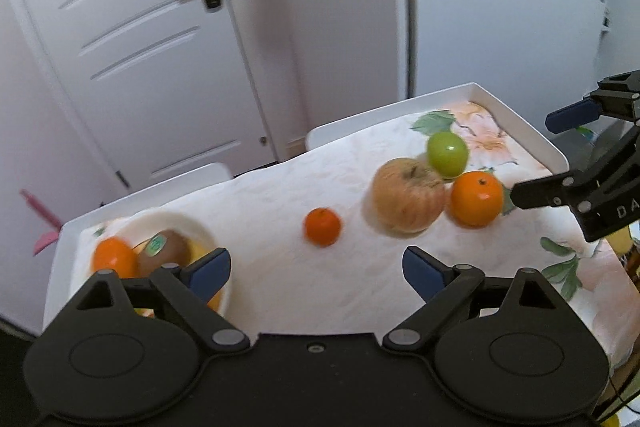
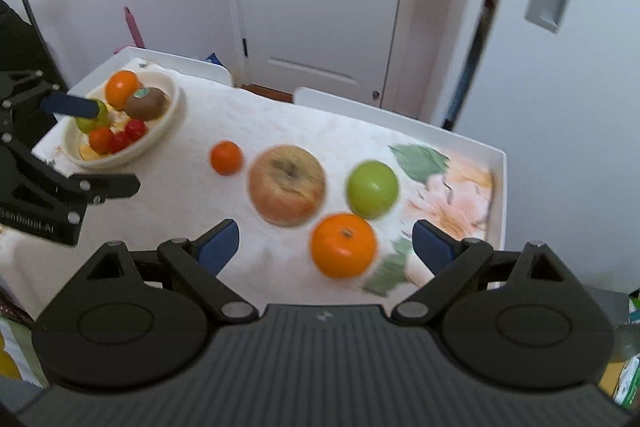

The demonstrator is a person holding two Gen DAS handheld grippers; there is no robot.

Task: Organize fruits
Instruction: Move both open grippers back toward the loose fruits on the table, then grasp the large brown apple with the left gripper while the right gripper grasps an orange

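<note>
Soft, even indoor light fills both fisheye views, casting only faint shadows under the fruit on the white floral tablecloth (image 1: 280, 195). Motion blur smears the large pale russet apple (image 2: 287, 185) and round green apple (image 2: 372, 189). A small glare spot sits at 12 o'clock on the glossy big orange (image 1: 476, 199). Door lines bow toward the edges; corners darken to black.
</note>
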